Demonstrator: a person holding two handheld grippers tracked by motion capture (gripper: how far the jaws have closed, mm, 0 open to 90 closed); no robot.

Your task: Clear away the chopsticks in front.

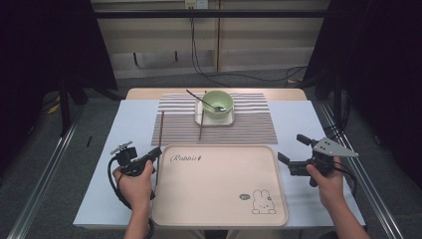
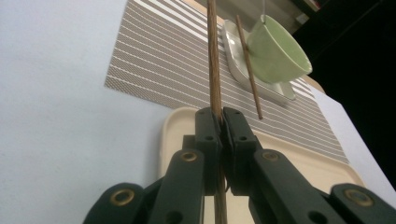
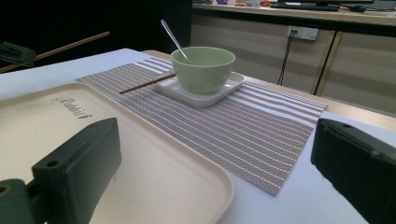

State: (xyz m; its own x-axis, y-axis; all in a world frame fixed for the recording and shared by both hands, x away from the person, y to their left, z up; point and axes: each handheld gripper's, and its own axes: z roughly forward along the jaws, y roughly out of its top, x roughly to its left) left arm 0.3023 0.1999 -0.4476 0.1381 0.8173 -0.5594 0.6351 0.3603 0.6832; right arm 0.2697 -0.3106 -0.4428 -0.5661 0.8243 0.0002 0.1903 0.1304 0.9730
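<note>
By tray point(image 1: 219, 219) — left gripper point(image 2: 220, 122) clamps chopstick point(image 2: 214, 56) | right gripper point(image 1: 292, 149) agape

Lab setup: black curtains point(image 1: 45, 40), metal rails point(image 1: 42, 169) (floor cables point(image 1: 239, 75) too)

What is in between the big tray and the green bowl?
In the high view, the striped placemat lies between the tray and the green bowl, with a loose chopstick resting on it.
</note>
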